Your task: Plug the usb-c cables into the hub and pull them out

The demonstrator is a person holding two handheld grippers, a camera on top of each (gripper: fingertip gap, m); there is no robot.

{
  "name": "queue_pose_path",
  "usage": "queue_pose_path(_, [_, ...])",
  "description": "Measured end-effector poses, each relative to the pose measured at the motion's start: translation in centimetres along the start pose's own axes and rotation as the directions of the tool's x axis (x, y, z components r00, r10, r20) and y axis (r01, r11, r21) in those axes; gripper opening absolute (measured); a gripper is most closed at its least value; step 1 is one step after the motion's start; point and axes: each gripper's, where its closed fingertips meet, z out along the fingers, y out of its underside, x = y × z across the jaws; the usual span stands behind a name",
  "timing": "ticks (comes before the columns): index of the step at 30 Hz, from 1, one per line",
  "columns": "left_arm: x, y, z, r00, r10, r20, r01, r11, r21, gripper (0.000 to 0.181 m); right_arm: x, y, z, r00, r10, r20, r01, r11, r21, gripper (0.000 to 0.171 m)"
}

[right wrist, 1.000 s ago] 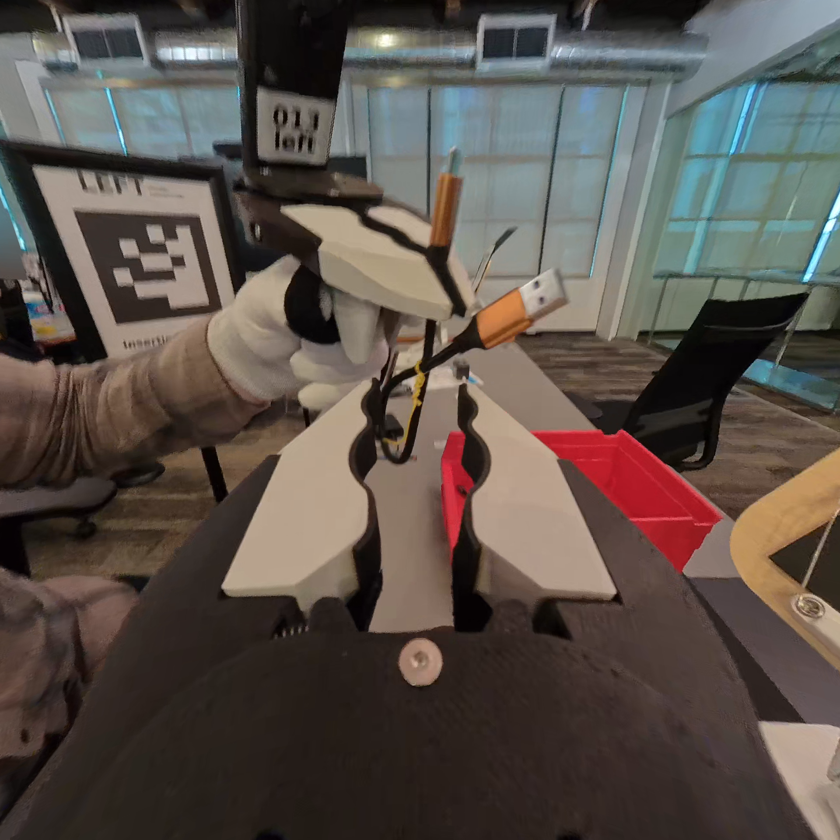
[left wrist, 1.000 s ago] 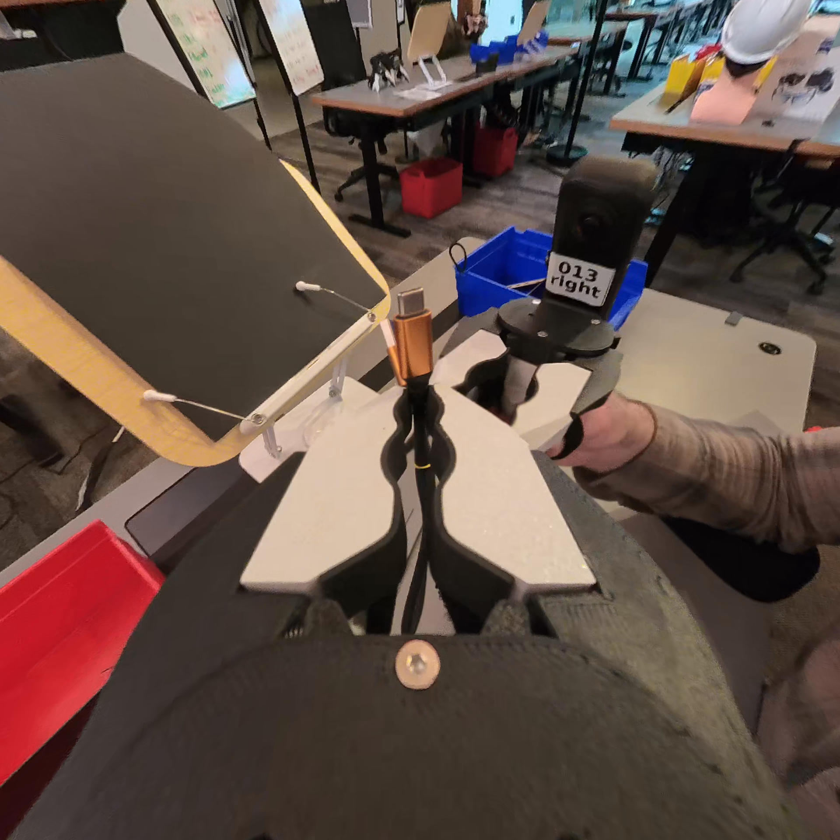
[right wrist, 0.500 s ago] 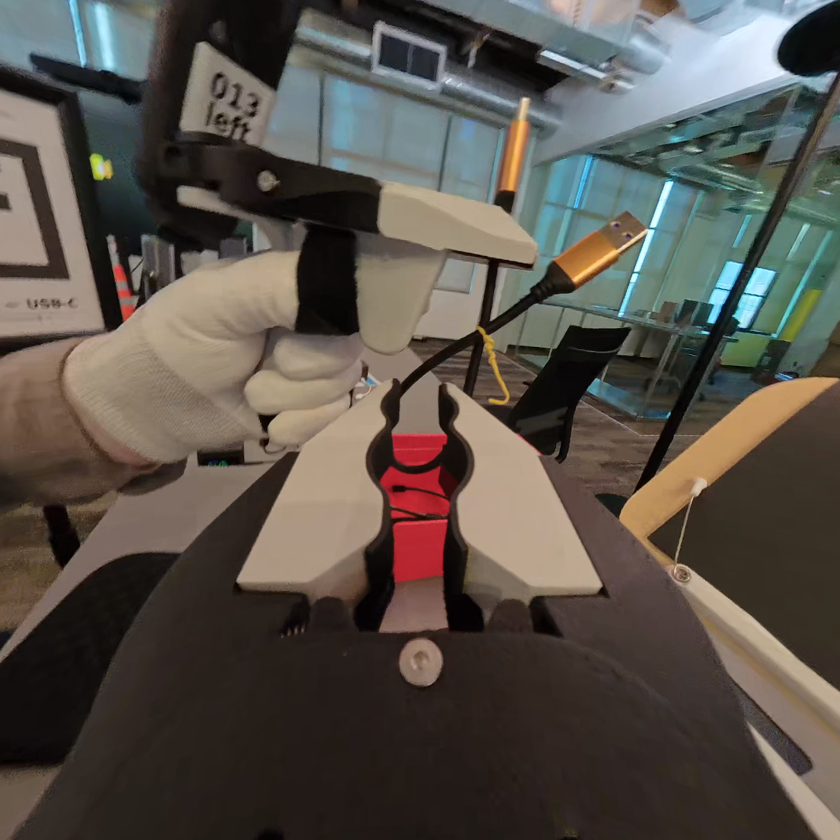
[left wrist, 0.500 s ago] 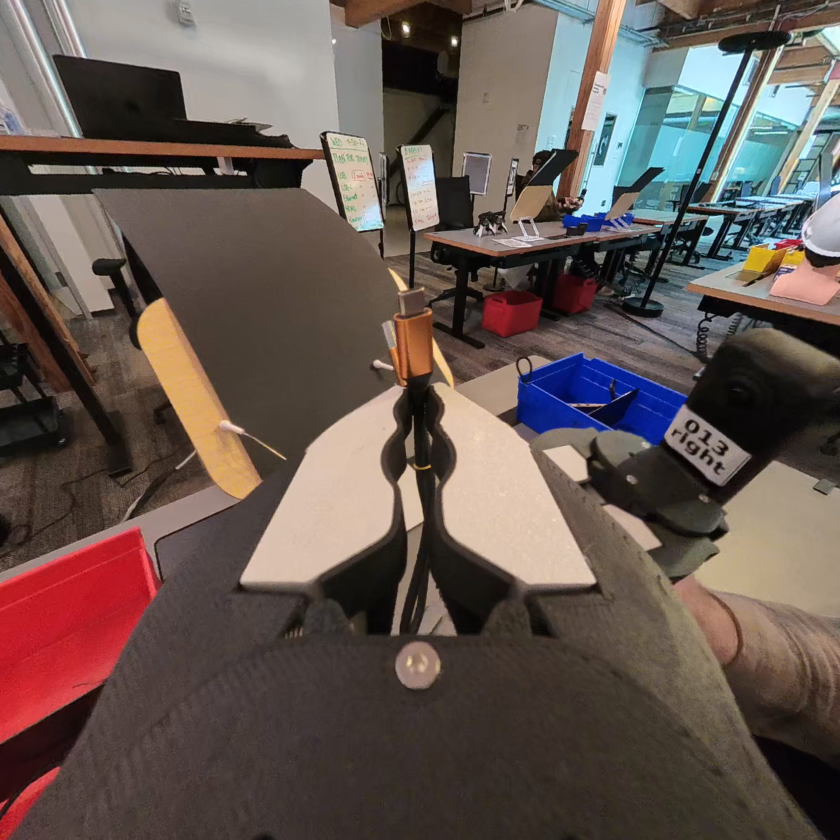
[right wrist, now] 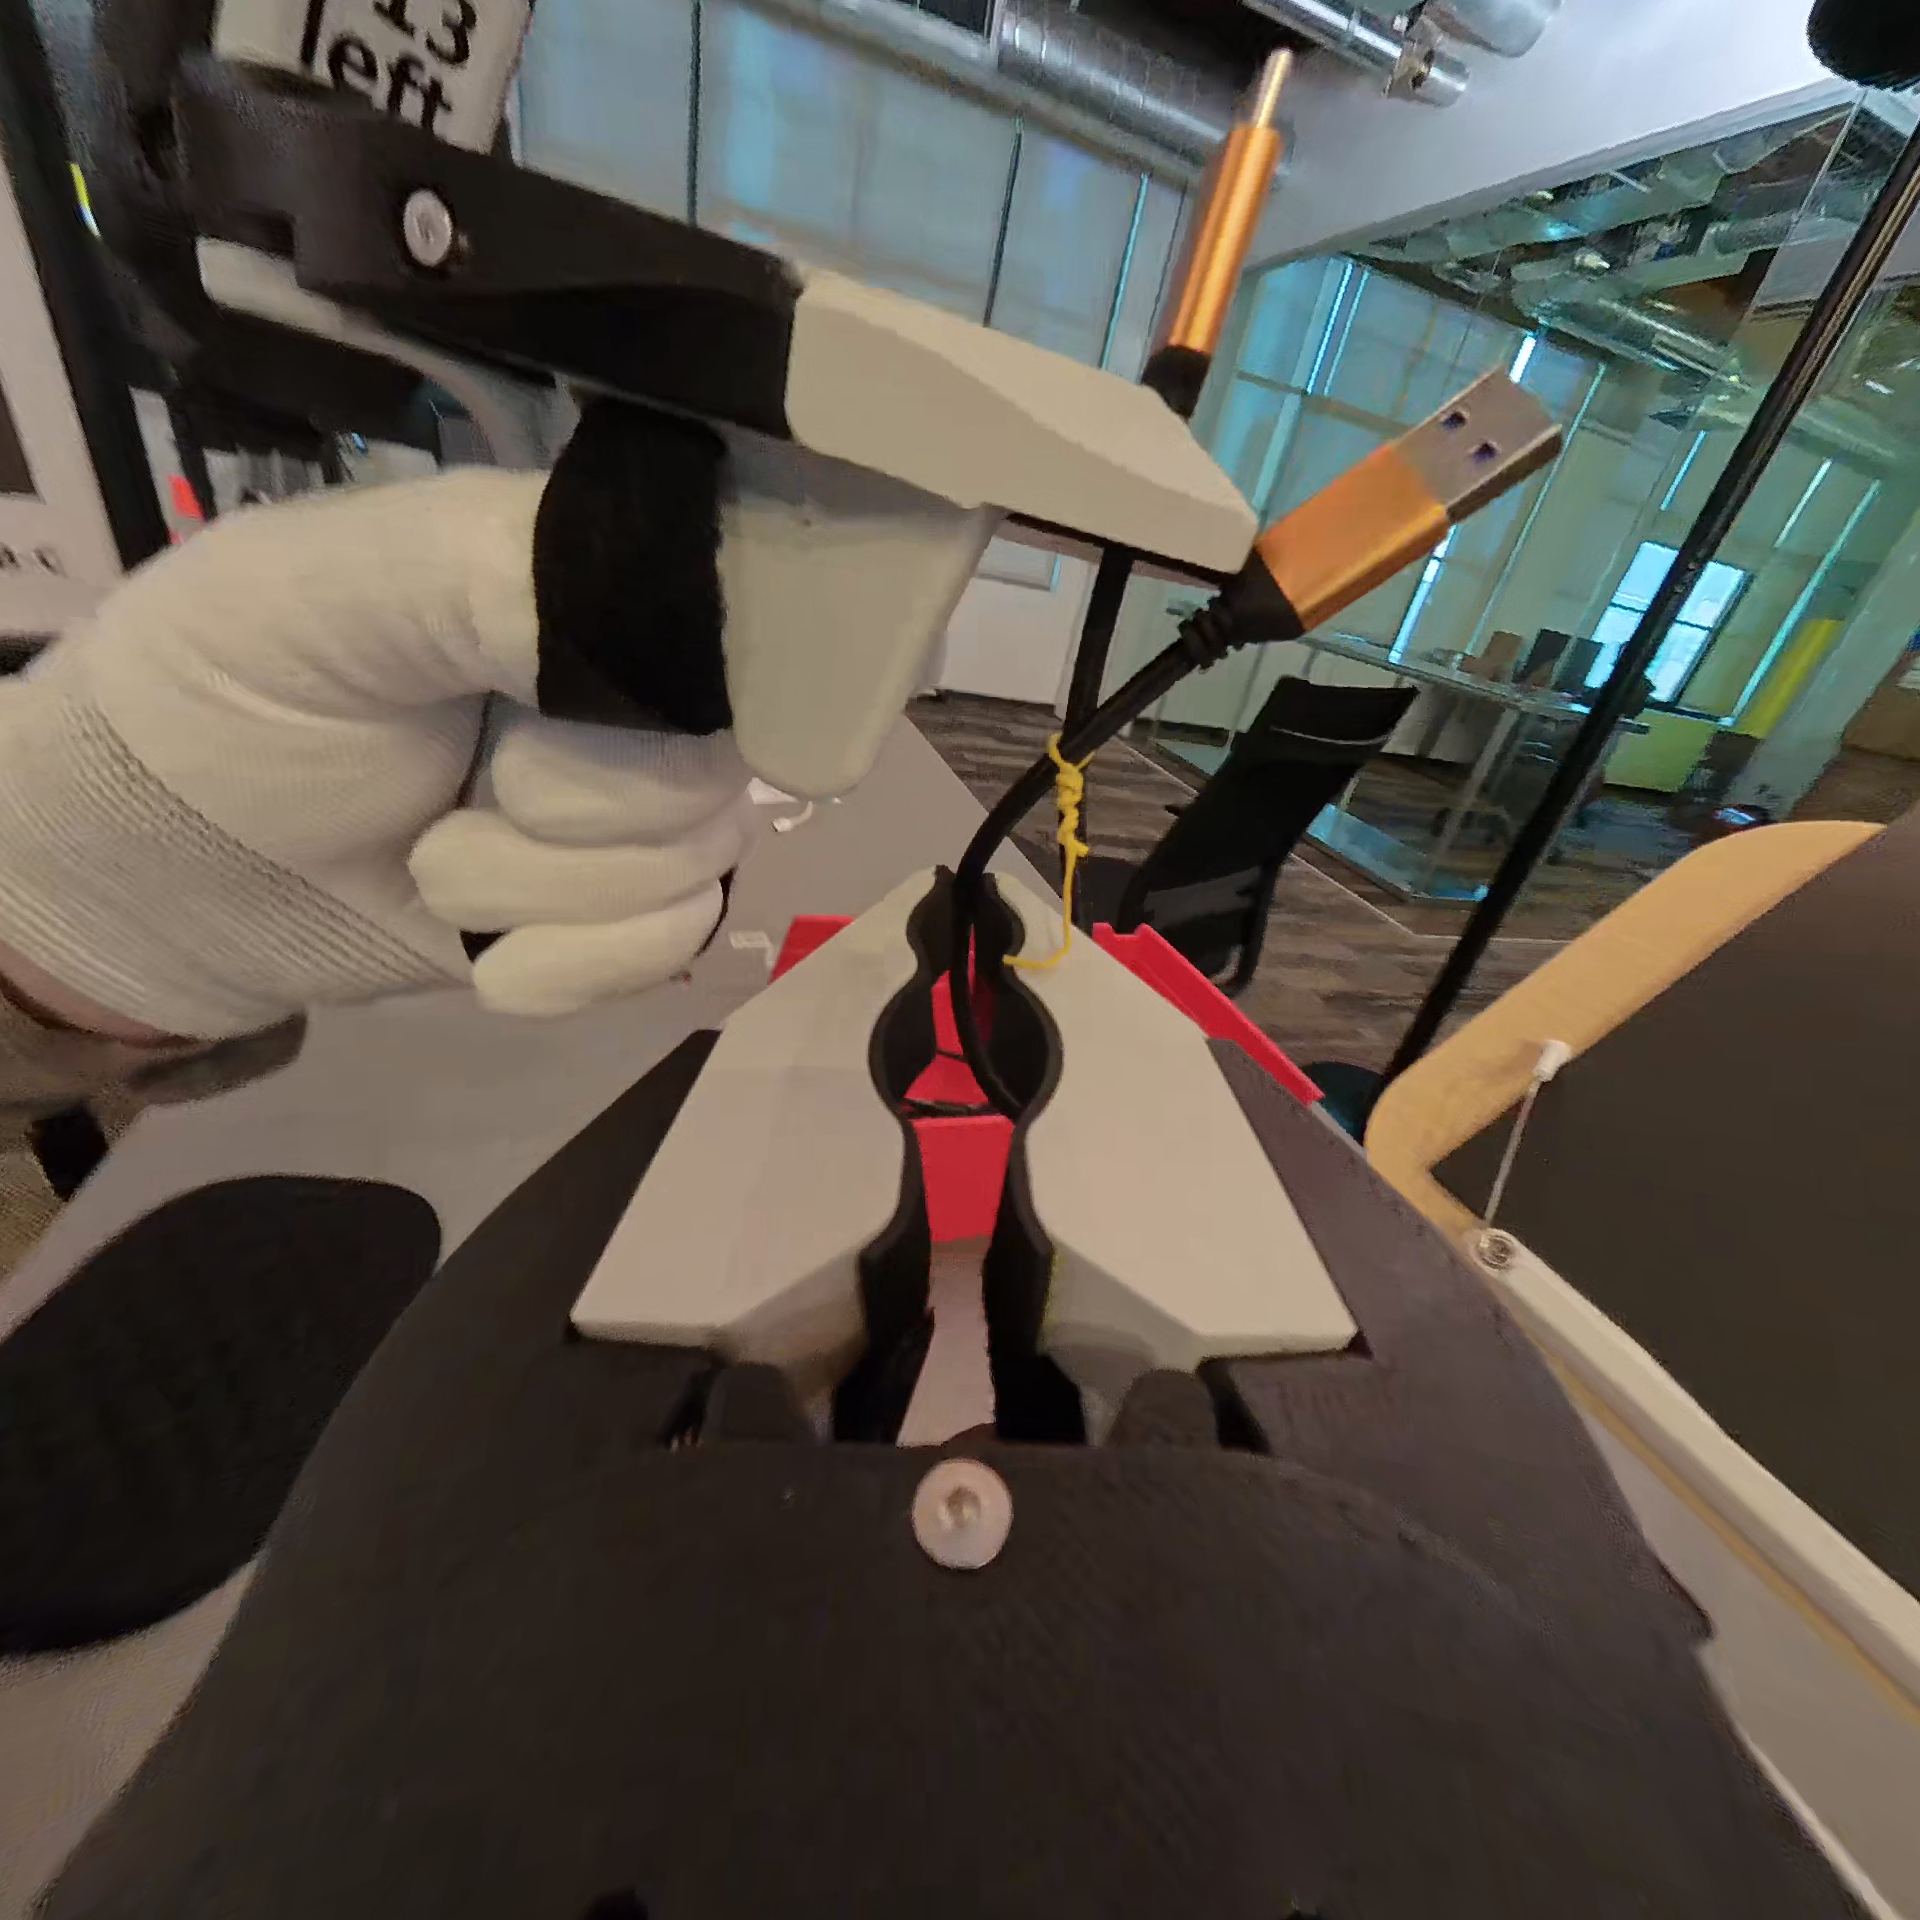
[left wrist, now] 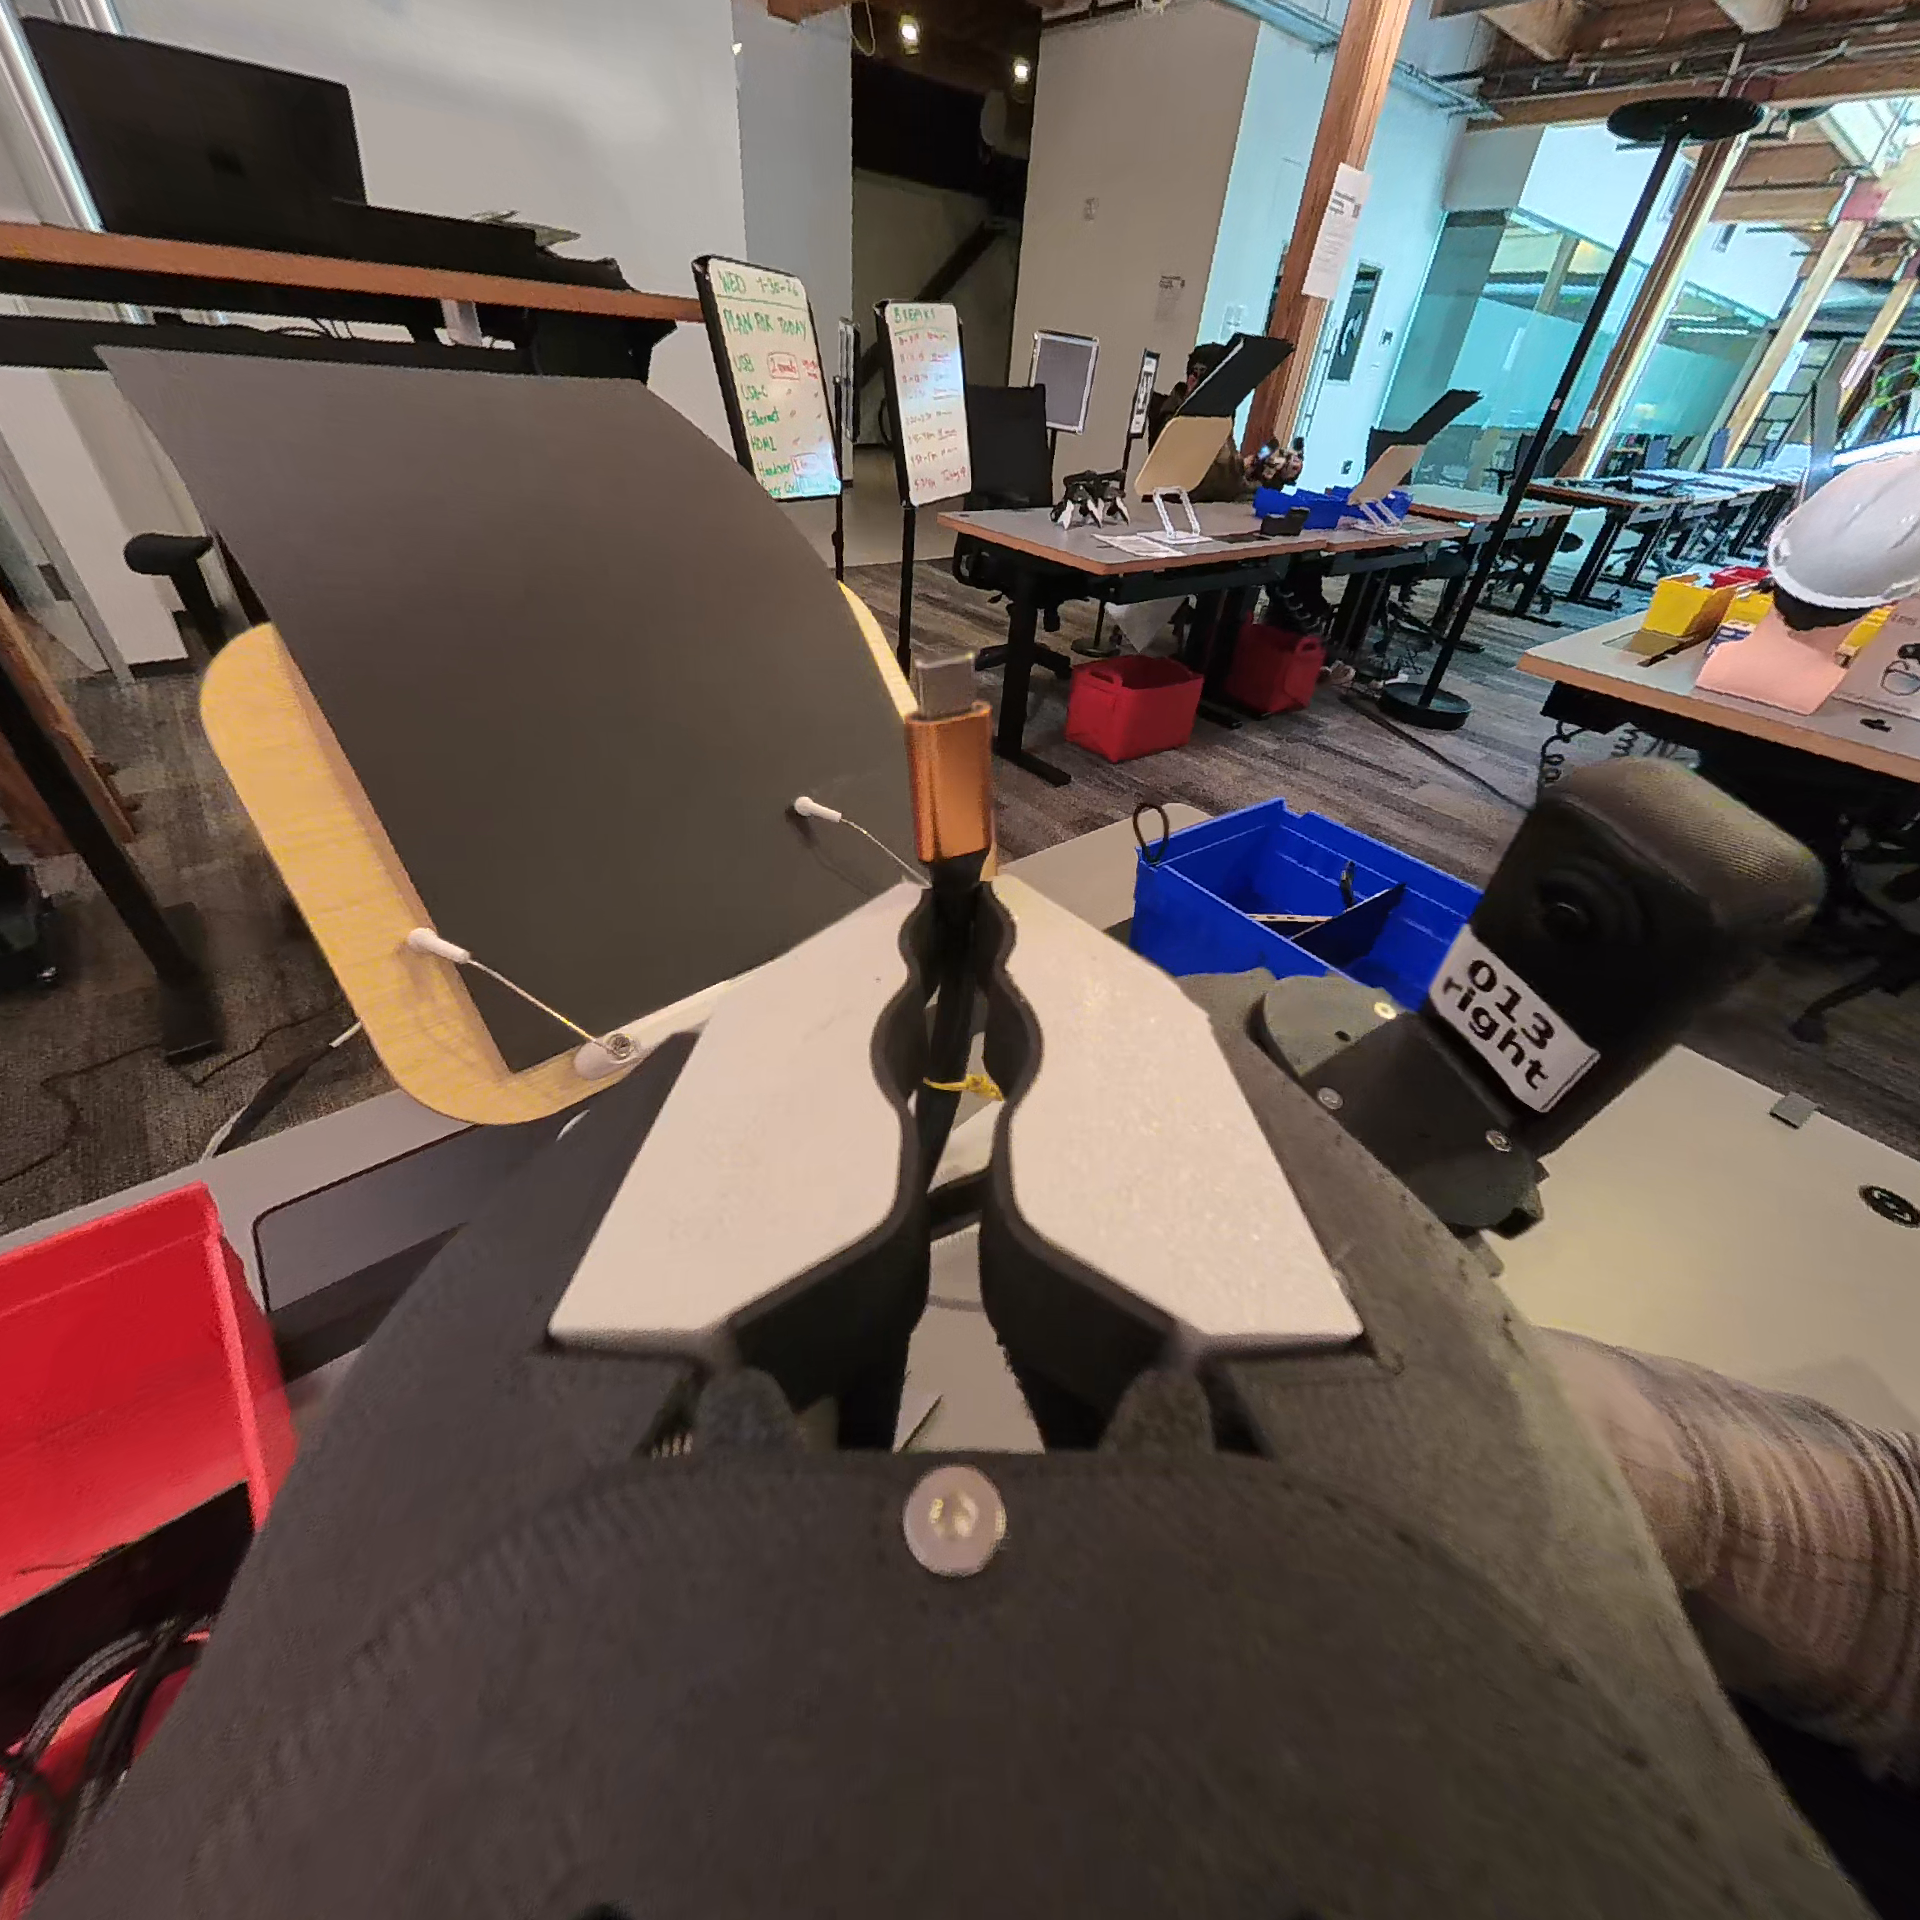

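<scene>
My left gripper (left wrist: 951,909) is shut on a black cable, just below its orange USB-C plug (left wrist: 948,774), which points straight up. In the right wrist view a white-gloved hand holds the left gripper (right wrist: 1216,520) raised, with the USB-C plug (right wrist: 1226,239) above its fingers. The cable (right wrist: 1101,748) loops down from there, tied with a yellow tie (right wrist: 1068,821), and its other end, an orange USB-A plug (right wrist: 1392,509), sticks out to the right. My right gripper (right wrist: 968,899) is shut on this cable loop at its fingertips. No hub is in view.
A tilted black board with a wooden rim (left wrist: 540,665) stands on the grey table and also shows in the right wrist view (right wrist: 1683,1039). There is a red bin (left wrist: 114,1382) at the left and a blue bin (left wrist: 1278,883) behind. The right gripper's camera housing (left wrist: 1631,904) is close on the right. One gripper's finger ends stand about 7 cm off the other's.
My right gripper has moved up to the hanging cable loop and its fingers have closed on it. My left gripper keeps its hold on the cable and is a little more level.
</scene>
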Motion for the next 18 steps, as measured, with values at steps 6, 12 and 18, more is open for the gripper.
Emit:
queue_pose_path(6, [-0.6,-0.5,-0.8,0.998,-0.064,-0.021,0.065,0.998,0.024,0.006,0.2,0.2,-0.1,0.997,-0.081,-0.018,0.080,0.996,-0.039,0.000])
queue_pose_path(12, [-0.7,-0.6,-1.1,0.996,-0.086,-0.033,0.087,0.996,0.033,0.006,0.0,0.3,-0.2,0.993,-0.117,-0.014,0.116,0.991,-0.060,0.000])
queue_pose_path(18, [-0.9,-1.0,-1.3,0.989,-0.138,-0.049,0.140,0.989,0.039,0.006,0.0,0.0,-0.5,0.977,-0.209,-0.039,0.204,0.974,-0.093,0.001])
